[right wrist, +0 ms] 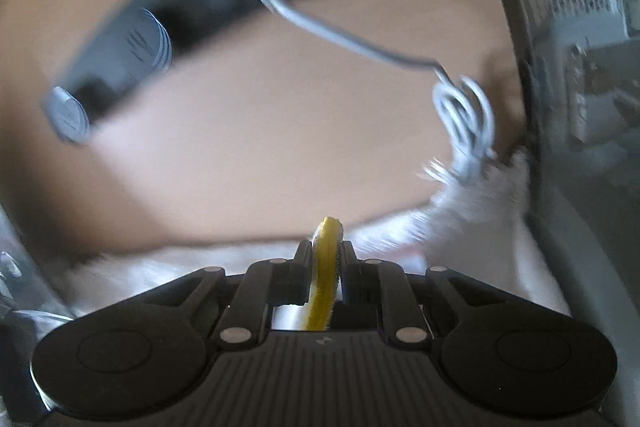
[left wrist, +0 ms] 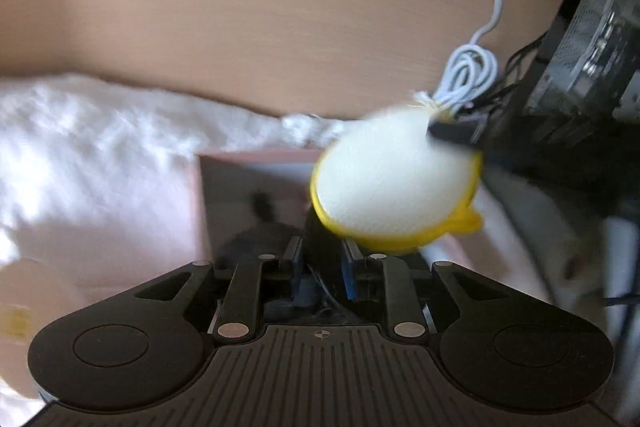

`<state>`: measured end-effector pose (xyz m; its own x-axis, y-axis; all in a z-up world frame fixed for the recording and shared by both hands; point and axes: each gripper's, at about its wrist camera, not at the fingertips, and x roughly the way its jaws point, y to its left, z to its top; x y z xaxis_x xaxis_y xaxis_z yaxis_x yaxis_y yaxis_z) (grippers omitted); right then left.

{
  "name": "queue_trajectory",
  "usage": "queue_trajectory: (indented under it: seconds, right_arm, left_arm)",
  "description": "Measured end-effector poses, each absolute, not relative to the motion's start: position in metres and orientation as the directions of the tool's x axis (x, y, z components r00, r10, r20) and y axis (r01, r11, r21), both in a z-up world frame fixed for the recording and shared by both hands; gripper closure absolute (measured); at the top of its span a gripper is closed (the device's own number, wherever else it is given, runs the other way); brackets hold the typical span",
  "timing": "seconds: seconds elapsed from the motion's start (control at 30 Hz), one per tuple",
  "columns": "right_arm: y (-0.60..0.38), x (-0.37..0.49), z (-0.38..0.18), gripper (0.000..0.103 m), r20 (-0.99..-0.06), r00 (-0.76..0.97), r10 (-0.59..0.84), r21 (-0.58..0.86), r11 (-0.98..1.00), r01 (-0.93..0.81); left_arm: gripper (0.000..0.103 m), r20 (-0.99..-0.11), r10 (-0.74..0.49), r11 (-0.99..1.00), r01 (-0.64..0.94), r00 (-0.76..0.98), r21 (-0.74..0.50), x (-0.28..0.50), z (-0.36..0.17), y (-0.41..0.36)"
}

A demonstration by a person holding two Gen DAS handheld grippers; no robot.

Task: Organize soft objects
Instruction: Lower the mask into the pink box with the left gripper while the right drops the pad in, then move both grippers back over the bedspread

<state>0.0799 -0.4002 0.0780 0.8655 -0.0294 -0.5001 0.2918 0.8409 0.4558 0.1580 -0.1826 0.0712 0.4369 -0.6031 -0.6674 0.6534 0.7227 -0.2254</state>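
A round soft pad (left wrist: 394,183), white with a yellow rim, hangs over a pink box (left wrist: 256,171). My right gripper (left wrist: 450,133) is shut on its upper edge. In the right wrist view the pad (right wrist: 325,267) shows edge-on, pinched between the right gripper's (right wrist: 326,251) fingers. A fluffy white cloth (left wrist: 92,147) lies left of the box and also appears as the cloth (right wrist: 472,203) ahead of the right gripper. My left gripper (left wrist: 323,259) hovers at the box's near edge, its jaws a little apart. A blurred dark shape (left wrist: 320,239) fills the gap, with no visible pinch.
A coiled white cable (left wrist: 470,75) lies on the tan table (left wrist: 260,7) behind the pad. A black mesh-sided case (left wrist: 592,39) stands at the right. A black strip with plugs (right wrist: 160,35) crosses the back of the table. Something dark (left wrist: 260,211) sits inside the box.
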Motion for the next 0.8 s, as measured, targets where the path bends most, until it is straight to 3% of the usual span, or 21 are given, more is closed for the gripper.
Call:
queue_trajectory:
  seconds: [0.13, 0.47, 0.57, 0.63, 0.8]
  right_arm:
    - [-0.401, 0.094, 0.035, 0.086, -0.649, 0.759, -0.048, 0.400, 0.827, 0.394]
    - [-0.377, 0.095, 0.017, 0.083, -0.718, 0.680, -0.148, 0.171, 0.910, 0.378]
    - [-0.374, 0.089, 0.027, 0.066, -0.704, 0.695, -0.148, 0.158, 0.921, 0.357]
    - [-0.372, 0.080, 0.040, 0.044, -0.668, 0.728, -0.151, 0.162, 0.926, 0.341]
    - [-0.352, 0.059, 0.076, 0.042, -0.579, 0.804, -0.137, 0.151, 0.951, 0.270]
  left_arm:
    - [0.080, -0.634, -0.605, 0.731, 0.652, 0.481, -0.202, 0.154, 0.086, -0.170]
    - [0.080, -0.578, -0.612, 0.733, 0.662, 0.540, -0.158, 0.134, 0.108, -0.146]
    - [0.080, -0.517, -0.624, 0.753, 0.628, 0.586, -0.198, 0.124, 0.111, -0.105]
    - [0.080, -0.456, -0.606, 0.787, 0.576, 0.652, -0.222, 0.116, 0.112, -0.064]
    - [0.080, -0.424, -0.442, 0.891, 0.334, 0.790, -0.306, 0.112, 0.101, 0.040]
